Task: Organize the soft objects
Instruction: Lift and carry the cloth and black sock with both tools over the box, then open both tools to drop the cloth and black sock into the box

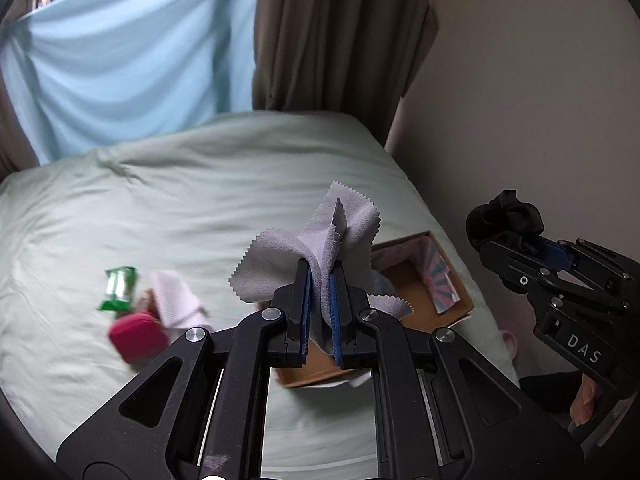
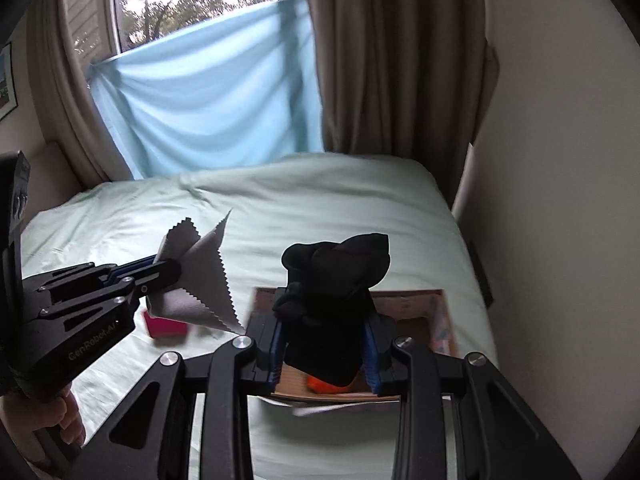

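Observation:
My left gripper (image 1: 320, 276) is shut on a grey zigzag-edged cloth (image 1: 320, 240) that fans out above its fingers, held over the bed. From the right wrist view the same gripper (image 2: 172, 270) and grey cloth (image 2: 200, 280) show at the left. My right gripper (image 2: 326, 320) is shut on a bunched black fabric item (image 2: 332, 280), held above an open cardboard box (image 2: 416, 300). In the left wrist view that gripper (image 1: 536, 240) holds the black fabric (image 1: 504, 220) at the right. The box (image 1: 420, 292) lies on the bed below both; something orange (image 2: 328, 386) shows in it.
On the pale green bedsheet (image 1: 200, 200) to the left lie a green packet (image 1: 118, 288), a white-pink cloth (image 1: 176, 300) and a red pouch (image 1: 138, 338). A wall borders the bed on the right; brown curtains (image 1: 340, 32) and a light blue sheet (image 1: 120, 72) hang behind.

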`<state>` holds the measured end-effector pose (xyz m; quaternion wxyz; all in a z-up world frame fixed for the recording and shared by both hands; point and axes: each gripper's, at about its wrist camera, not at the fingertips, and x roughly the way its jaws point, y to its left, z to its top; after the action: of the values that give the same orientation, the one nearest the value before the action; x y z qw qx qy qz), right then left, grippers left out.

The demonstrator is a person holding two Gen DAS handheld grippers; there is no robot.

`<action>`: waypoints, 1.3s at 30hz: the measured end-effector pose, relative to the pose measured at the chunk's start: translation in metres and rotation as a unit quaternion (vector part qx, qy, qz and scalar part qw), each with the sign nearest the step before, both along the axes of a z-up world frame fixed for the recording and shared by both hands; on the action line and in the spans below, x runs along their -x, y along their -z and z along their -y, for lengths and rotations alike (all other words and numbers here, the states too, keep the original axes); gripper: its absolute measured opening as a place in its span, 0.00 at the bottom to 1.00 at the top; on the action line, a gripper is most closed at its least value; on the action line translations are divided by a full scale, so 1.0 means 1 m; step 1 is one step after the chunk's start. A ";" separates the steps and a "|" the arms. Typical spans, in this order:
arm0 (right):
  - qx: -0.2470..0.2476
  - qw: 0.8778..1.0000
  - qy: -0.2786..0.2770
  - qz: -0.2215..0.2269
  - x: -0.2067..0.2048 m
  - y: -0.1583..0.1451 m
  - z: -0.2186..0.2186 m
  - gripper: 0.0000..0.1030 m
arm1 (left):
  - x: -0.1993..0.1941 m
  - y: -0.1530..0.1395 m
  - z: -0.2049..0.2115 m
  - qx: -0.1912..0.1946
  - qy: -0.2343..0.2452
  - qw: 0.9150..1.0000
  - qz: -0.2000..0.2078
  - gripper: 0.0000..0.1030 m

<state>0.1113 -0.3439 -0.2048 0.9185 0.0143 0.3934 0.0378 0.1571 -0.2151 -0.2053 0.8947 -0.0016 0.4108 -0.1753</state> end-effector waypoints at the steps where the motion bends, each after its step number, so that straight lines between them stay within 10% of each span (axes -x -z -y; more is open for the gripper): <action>1: 0.001 1.000 0.002 -0.008 -0.005 0.005 0.009 0.29 | -0.004 0.006 0.009 -0.003 -0.001 1.000 -0.009 0.07; 23: -0.026 0.987 -0.001 -0.159 -0.095 0.154 0.089 0.29 | -0.097 0.173 0.062 -0.072 -0.045 0.975 -0.205 0.07; 32: -0.032 0.977 -0.007 -0.211 -0.121 0.189 0.096 0.33 | -0.106 0.197 0.078 -0.127 -0.029 0.965 -0.226 0.09; 34: -0.037 0.975 -0.013 -0.219 -0.123 0.193 0.096 0.60 | -0.111 0.199 0.080 -0.121 -0.027 0.962 -0.245 0.32; 35: -0.039 0.975 -0.016 -0.217 -0.122 0.193 0.096 0.82 | -0.113 0.200 0.081 -0.110 -0.027 0.960 -0.254 0.77; 36: -0.042 0.975 -0.026 -0.216 -0.119 0.193 0.095 0.97 | -0.116 0.200 0.081 -0.097 -0.027 0.961 -0.259 0.99; 39: -0.041 0.973 -0.052 -0.221 -0.112 0.197 0.093 1.00 | -0.121 0.197 0.080 -0.087 -0.032 0.962 -0.257 1.00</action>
<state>0.2234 -0.4366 -0.4013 0.8043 0.0392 0.5849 0.0973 0.2778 -0.2948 -0.4022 0.7608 0.0183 0.6404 -0.1035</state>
